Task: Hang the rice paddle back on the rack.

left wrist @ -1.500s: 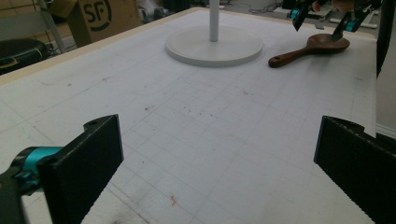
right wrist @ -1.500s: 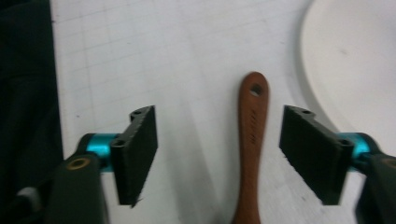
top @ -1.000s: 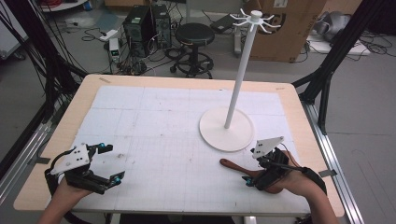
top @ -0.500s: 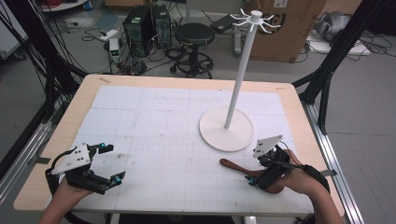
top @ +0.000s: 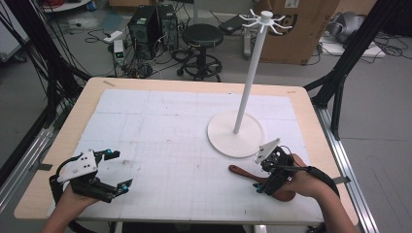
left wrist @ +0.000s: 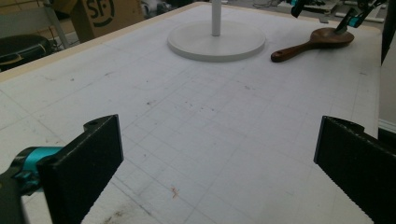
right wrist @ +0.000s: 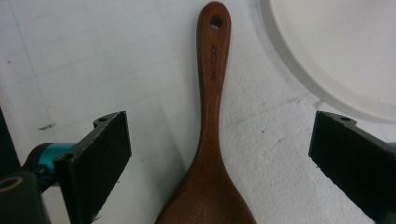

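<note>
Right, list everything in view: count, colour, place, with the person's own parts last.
wooden spoon: one, dark brown, flat on the mat near the table's right front, hole in its handle end
stand: one, white, round base and tall pole with hooks on top, right of centre
mat: one, white, gridded, covering the table
table: one, light wood edge
stool: one, black, on the floor behind
cardboard box: one, brown, behind
left claw: one, black, open, left front
right claw: one, black, open, over the spoon

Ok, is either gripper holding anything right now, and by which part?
Nothing is held. The right gripper has its jaws wide open on either side of the wooden spoon, near where handle meets bowl, not touching. The left gripper is open over bare mat.
</note>
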Action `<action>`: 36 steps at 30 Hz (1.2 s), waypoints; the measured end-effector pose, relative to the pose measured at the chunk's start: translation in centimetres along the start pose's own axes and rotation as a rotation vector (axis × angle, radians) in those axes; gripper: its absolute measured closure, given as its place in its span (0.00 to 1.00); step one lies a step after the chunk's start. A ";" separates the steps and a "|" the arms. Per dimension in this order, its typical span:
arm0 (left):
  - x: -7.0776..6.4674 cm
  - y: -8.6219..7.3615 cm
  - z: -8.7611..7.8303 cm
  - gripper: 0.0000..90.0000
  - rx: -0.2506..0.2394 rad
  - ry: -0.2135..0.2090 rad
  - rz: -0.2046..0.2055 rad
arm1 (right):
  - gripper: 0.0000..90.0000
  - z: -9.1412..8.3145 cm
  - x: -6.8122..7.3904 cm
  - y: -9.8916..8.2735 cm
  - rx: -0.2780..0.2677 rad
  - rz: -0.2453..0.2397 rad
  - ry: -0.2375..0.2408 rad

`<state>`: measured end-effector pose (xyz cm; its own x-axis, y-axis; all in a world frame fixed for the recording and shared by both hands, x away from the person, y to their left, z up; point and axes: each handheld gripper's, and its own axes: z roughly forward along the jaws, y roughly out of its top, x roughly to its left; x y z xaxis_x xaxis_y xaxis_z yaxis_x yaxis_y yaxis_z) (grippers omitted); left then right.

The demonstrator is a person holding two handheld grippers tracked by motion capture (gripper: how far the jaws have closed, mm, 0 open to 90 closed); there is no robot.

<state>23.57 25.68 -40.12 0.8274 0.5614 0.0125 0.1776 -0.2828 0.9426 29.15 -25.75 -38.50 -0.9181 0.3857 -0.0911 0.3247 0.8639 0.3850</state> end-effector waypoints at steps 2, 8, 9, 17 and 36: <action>0.0 0.0 0.1 0.02 0.004 -0.002 0.005 | 0.06 0.2 -0.1 0.0 0.025 0.002 0.001; 0.0 0.0 0.2 0.02 0.006 -0.001 0.006 | 0.09 1.0 0.0 0.4 0.095 -0.001 0.005; 0.0 0.0 0.2 0.02 0.004 0.001 0.003 | 0.09 1.0 0.0 0.4 0.095 -0.001 0.005; 0.0 0.0 0.2 0.02 0.005 -0.002 0.004 | 0.18 2.0 -0.1 1.3 0.166 -0.008 0.015; -0.1 0.0 0.1 0.02 0.004 -0.001 0.010 | 0.59 3.1 -0.5 2.4 0.273 -0.012 0.060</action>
<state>23.61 25.54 -40.16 0.8297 0.5578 0.0213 0.1715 -0.2911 0.9412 31.12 -22.85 -40.40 -0.9313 0.3624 -0.0366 0.3558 0.9266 0.1219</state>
